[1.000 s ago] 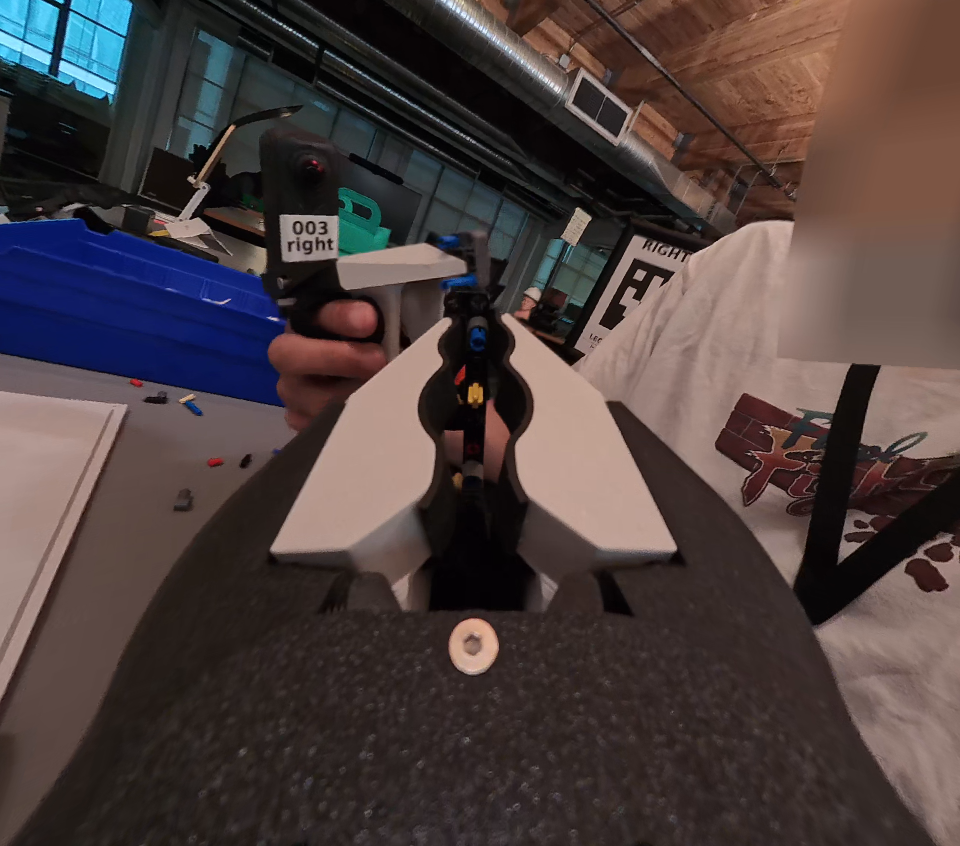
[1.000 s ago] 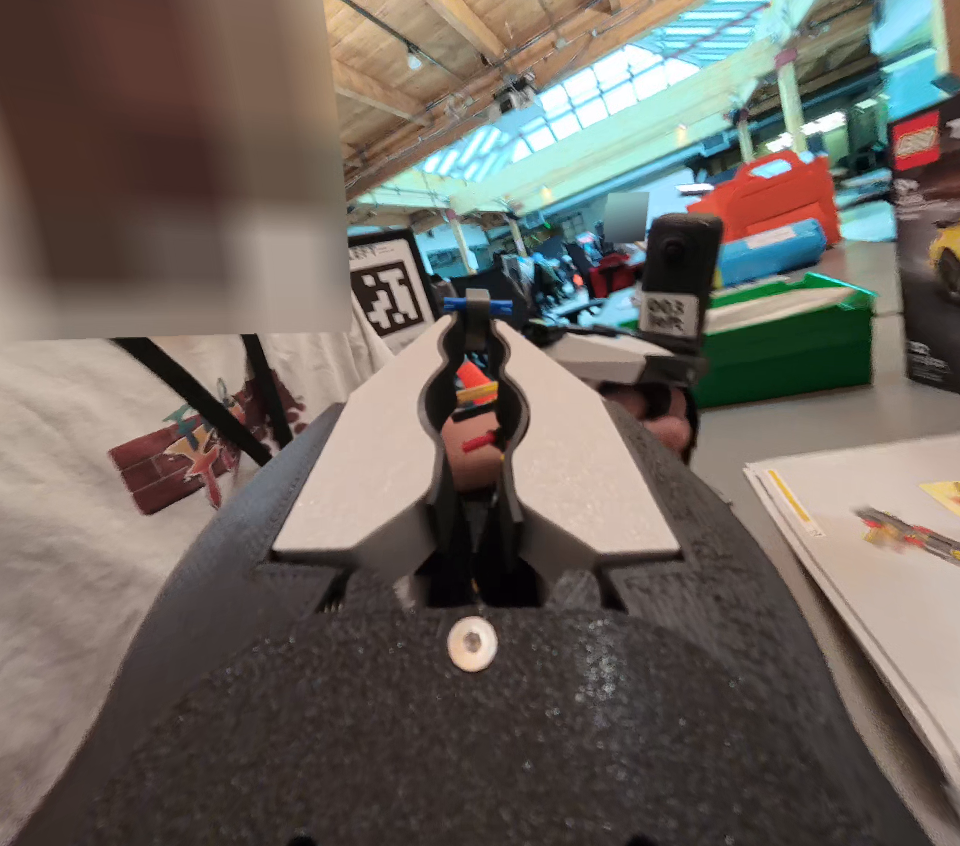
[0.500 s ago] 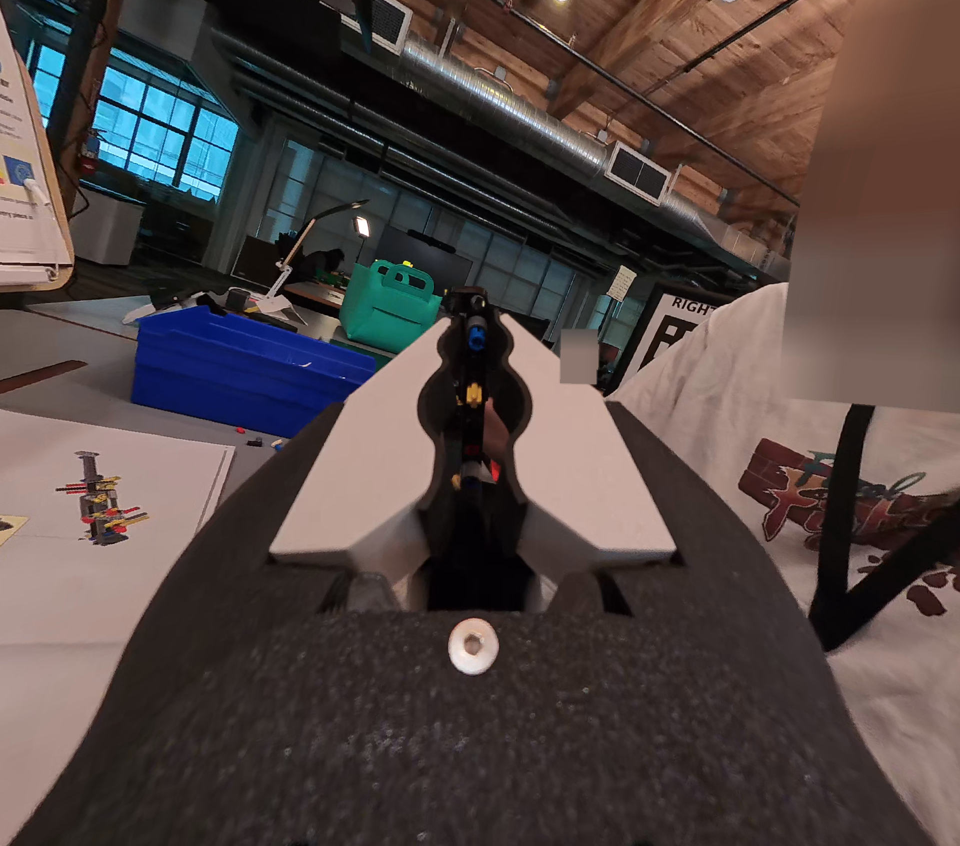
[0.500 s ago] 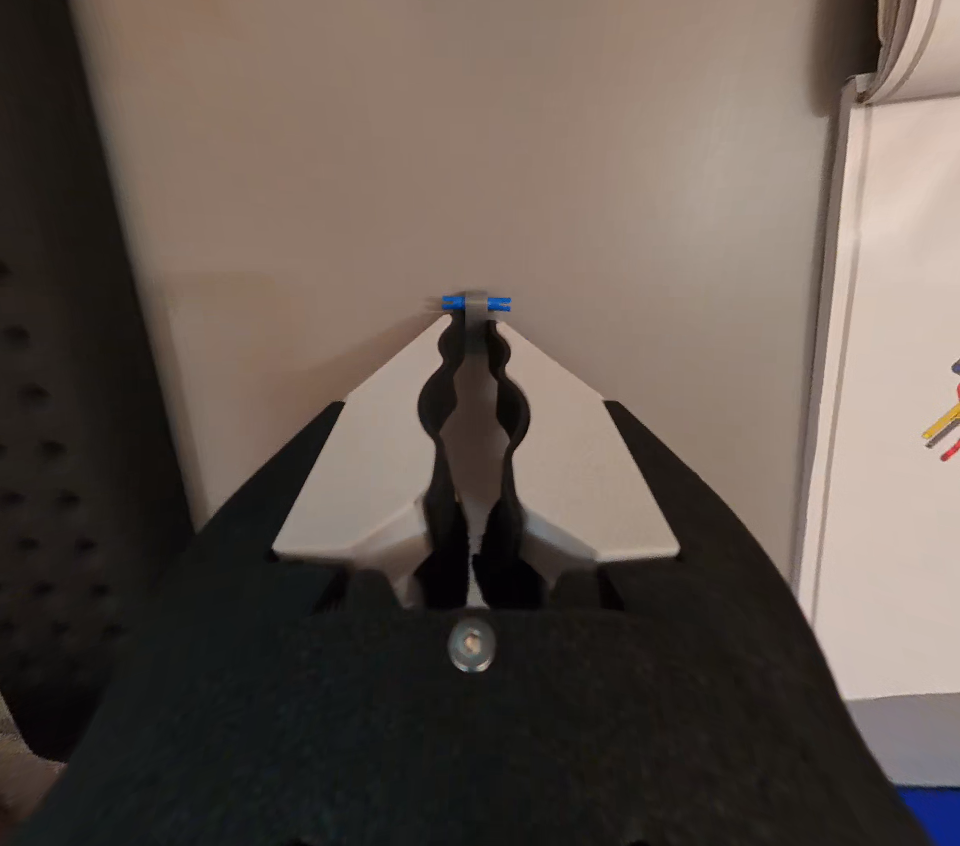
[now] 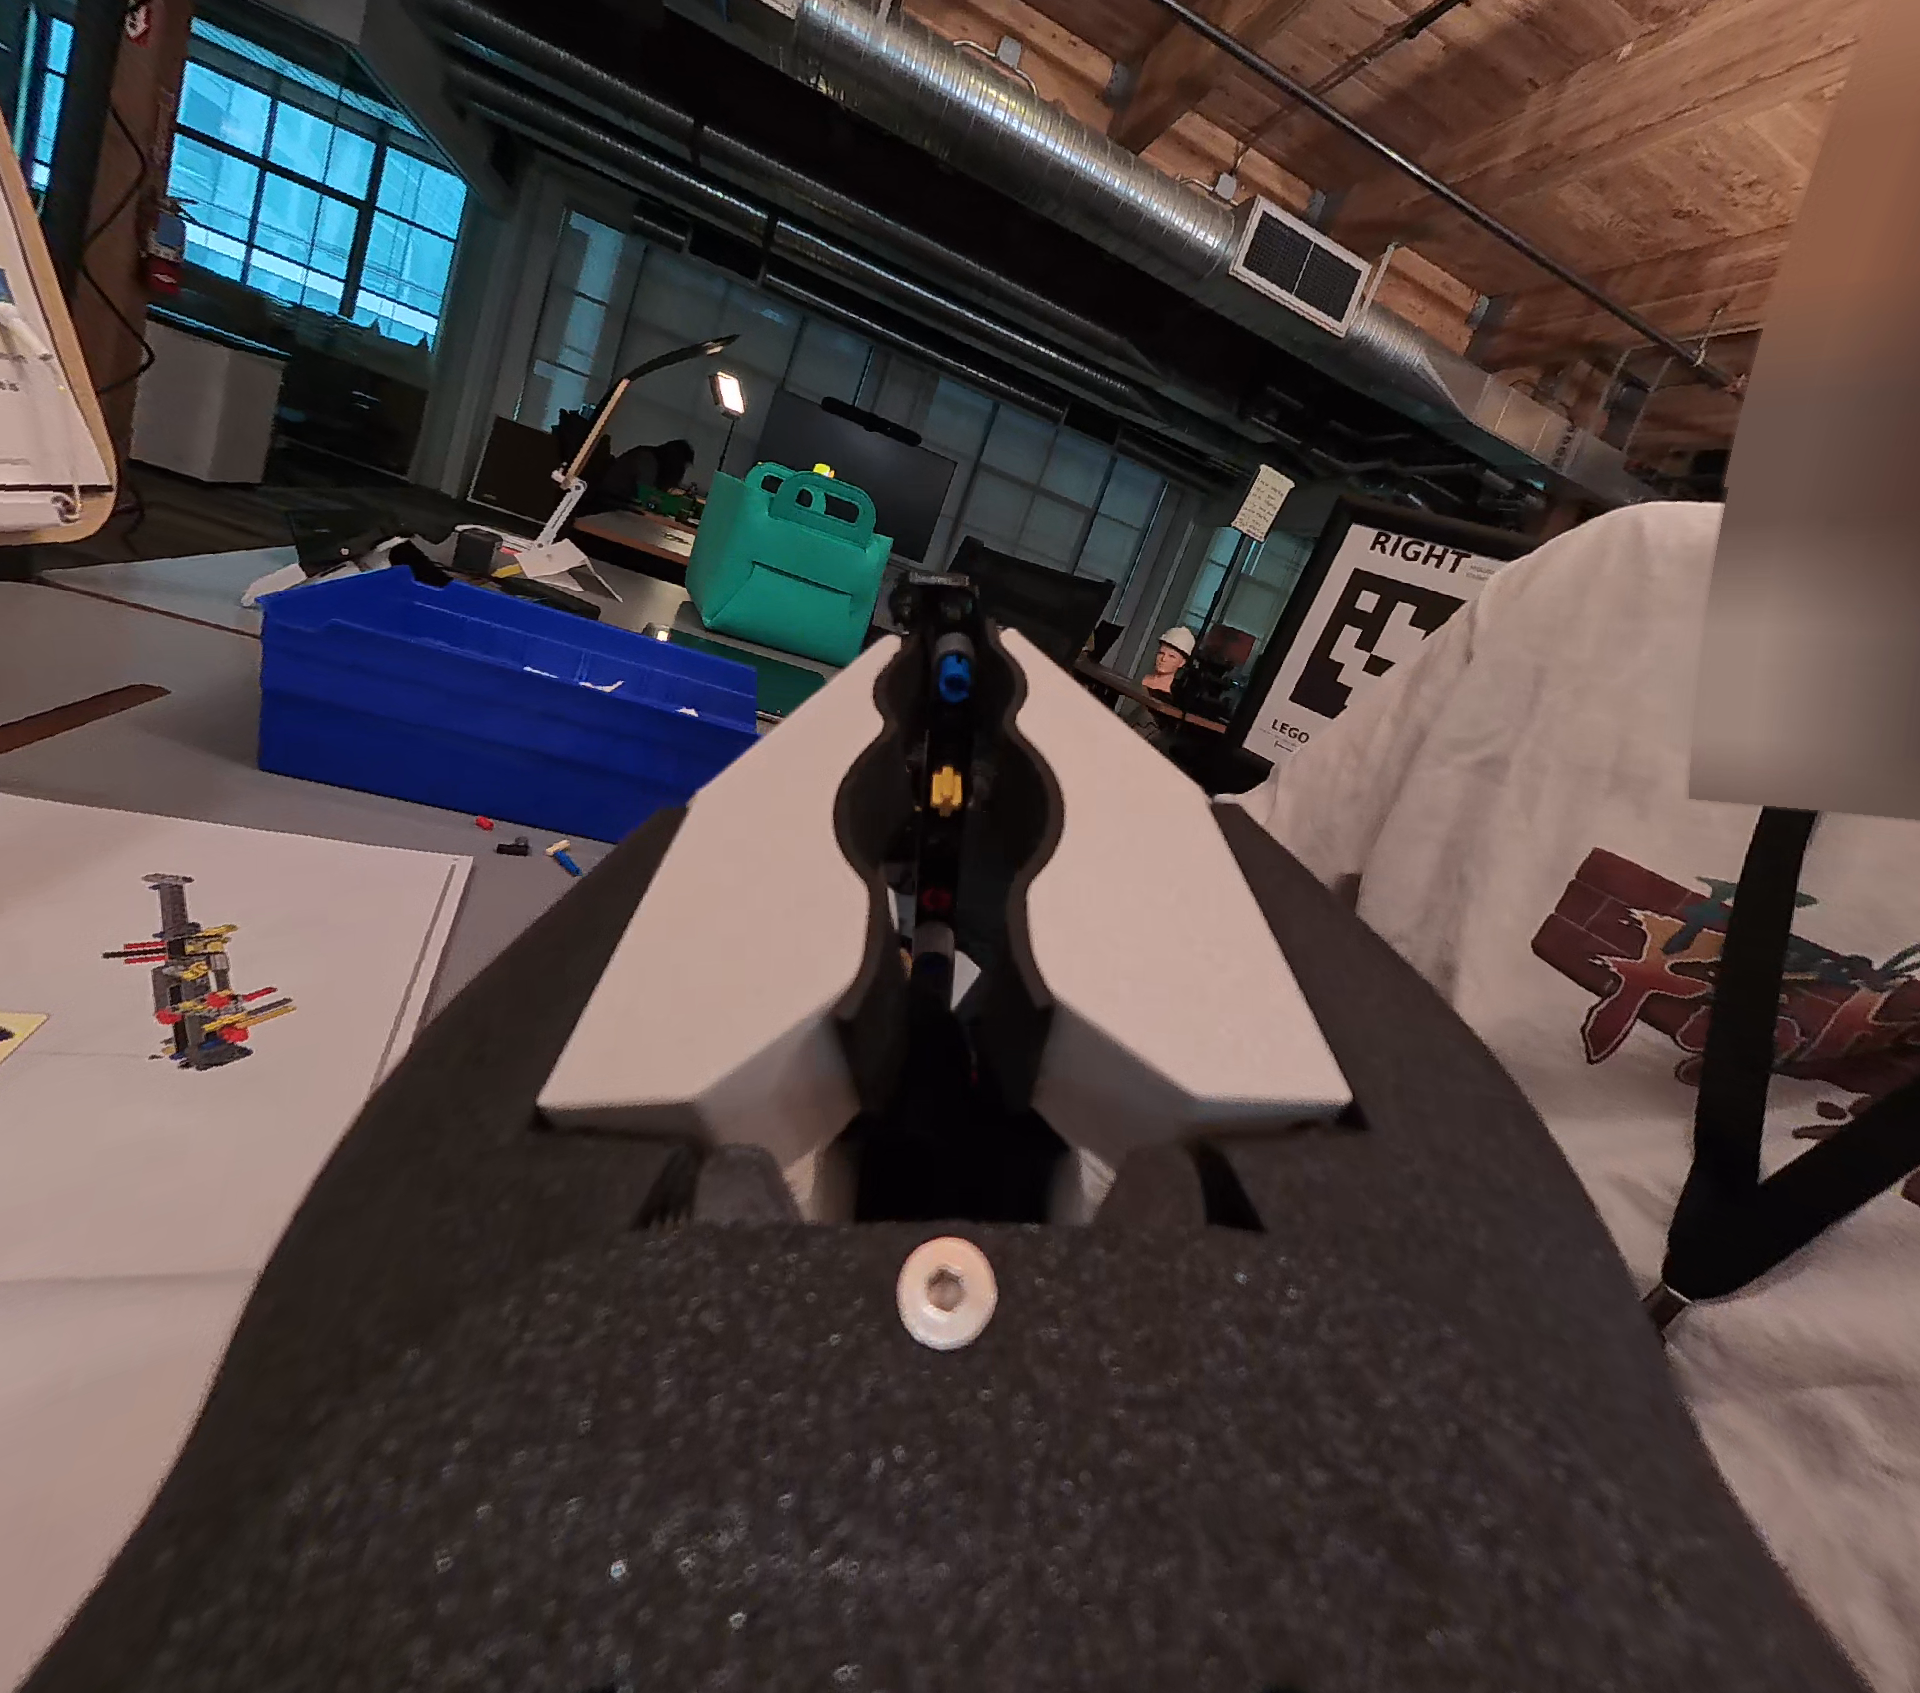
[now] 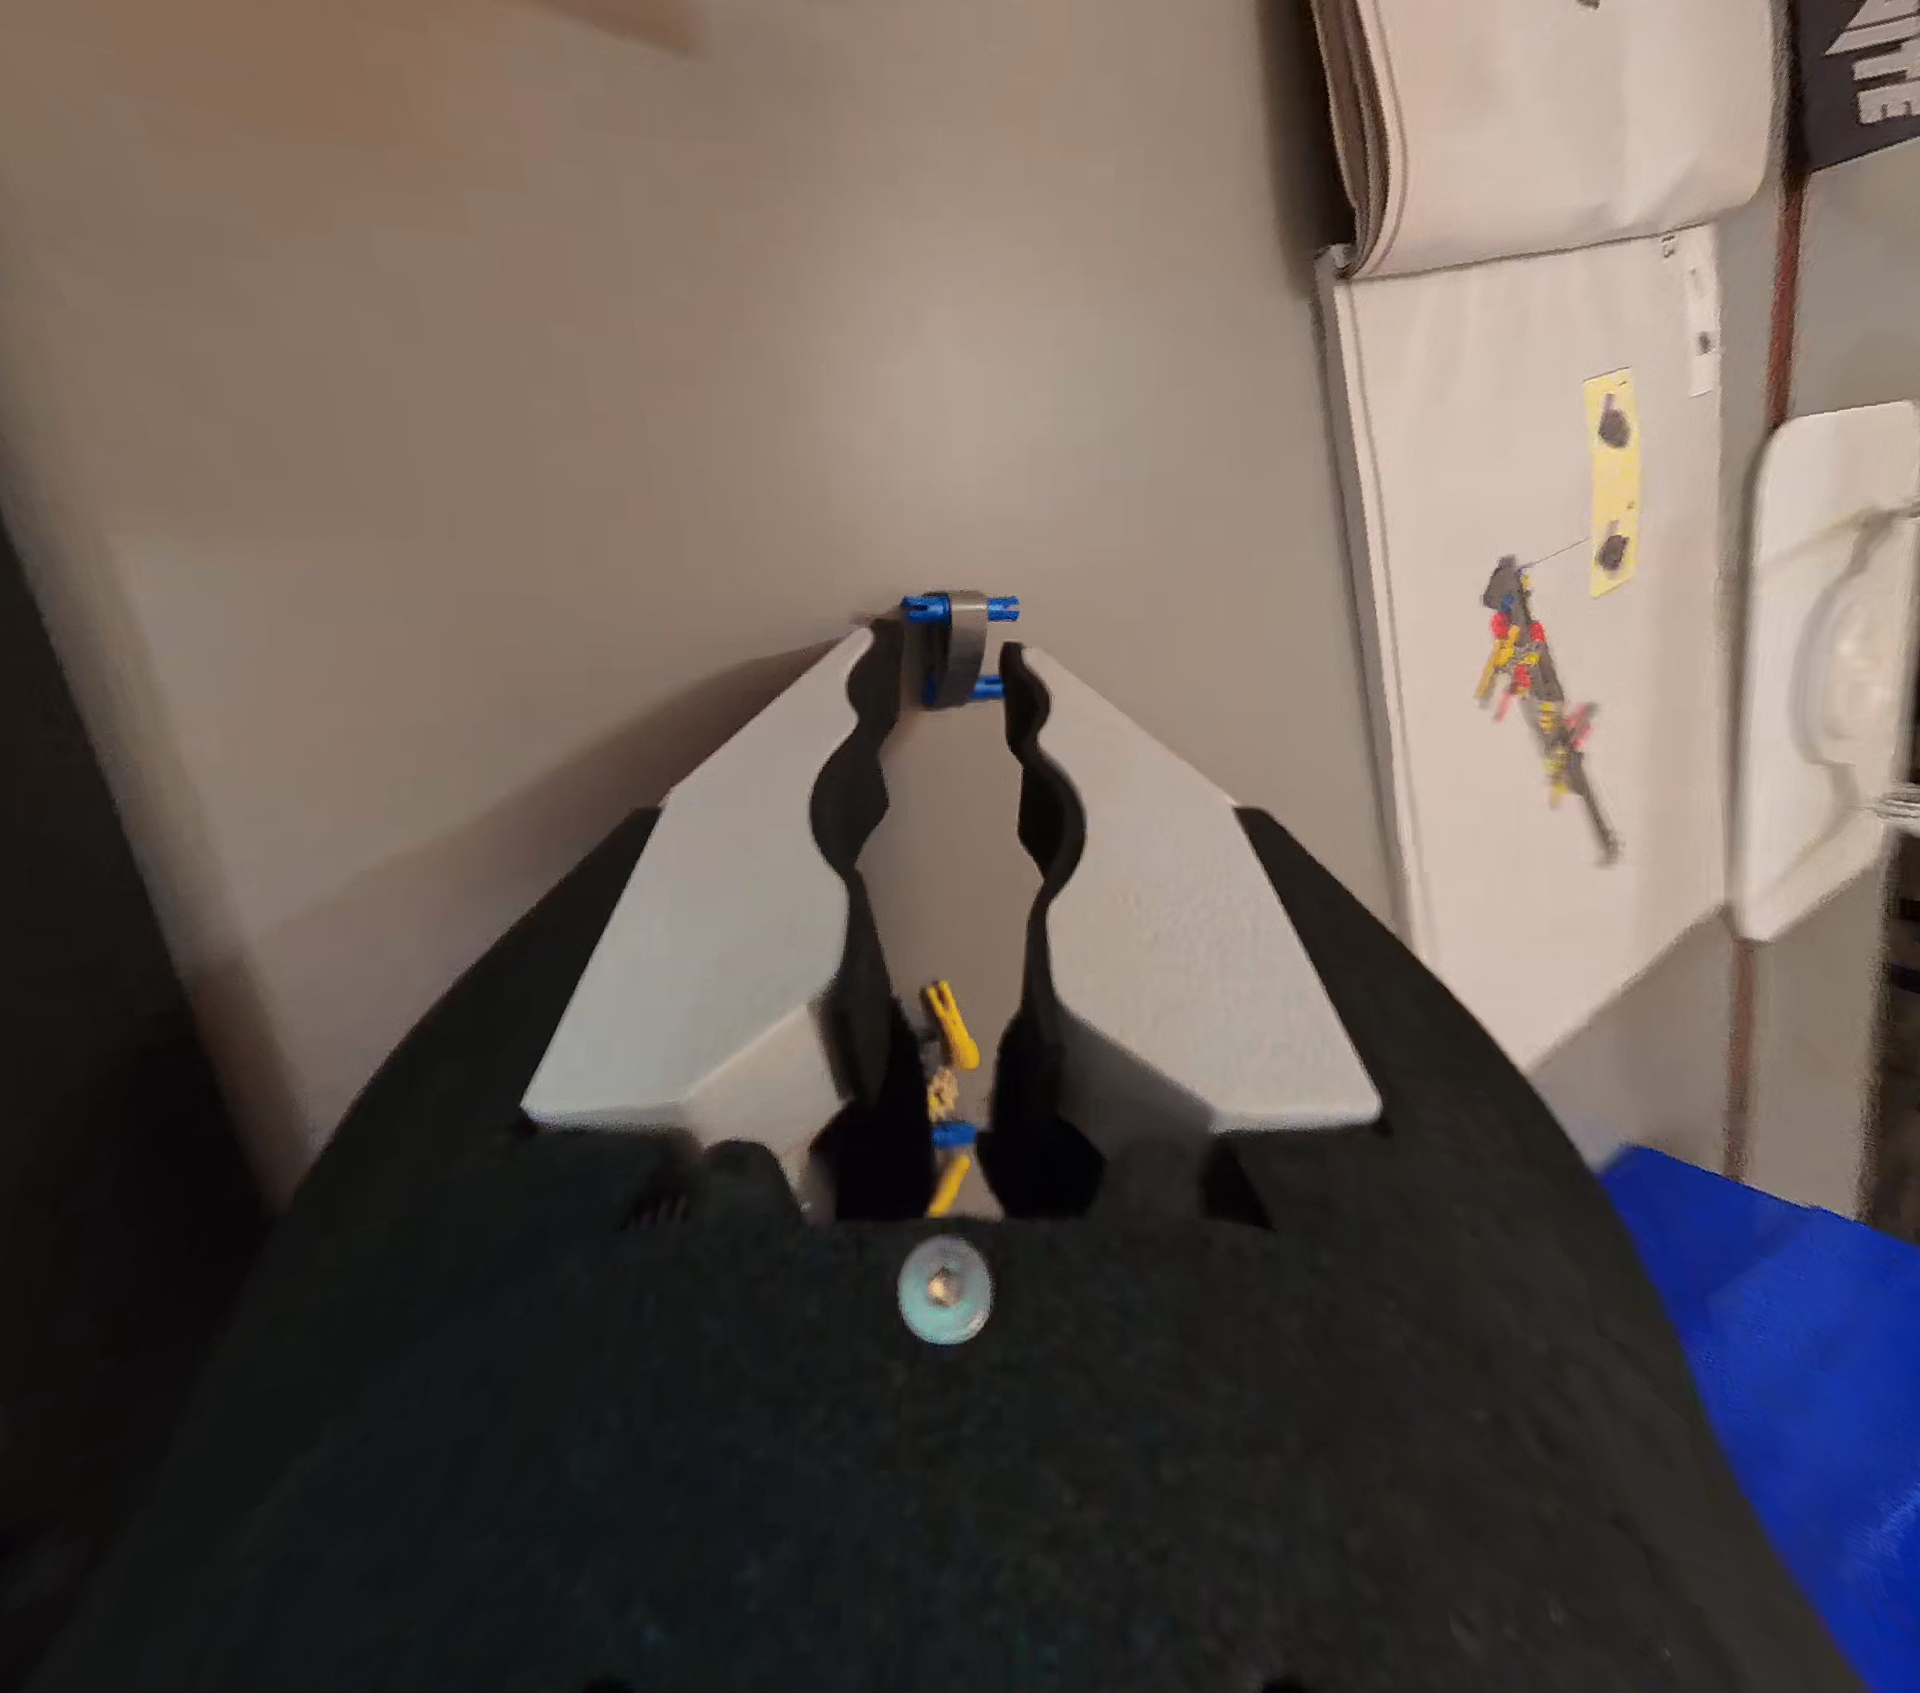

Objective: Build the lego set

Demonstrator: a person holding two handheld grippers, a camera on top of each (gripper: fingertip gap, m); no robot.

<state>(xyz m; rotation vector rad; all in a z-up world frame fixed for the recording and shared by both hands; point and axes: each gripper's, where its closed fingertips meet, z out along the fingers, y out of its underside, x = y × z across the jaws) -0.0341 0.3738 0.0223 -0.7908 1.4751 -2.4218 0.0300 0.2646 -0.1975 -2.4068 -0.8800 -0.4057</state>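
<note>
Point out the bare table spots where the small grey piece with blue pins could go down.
Widest bare patch: grey table left of the open booklet, ahead of the right gripper. Crowded: loose parts by the blue bin, and yellow parts under the gripper.

The blue bin [image 5: 499, 698] looks like glossy plastic; the table [image 6: 623, 396] is smooth and matt; the ceiling [image 5: 1558, 33] is rough wood.
</note>
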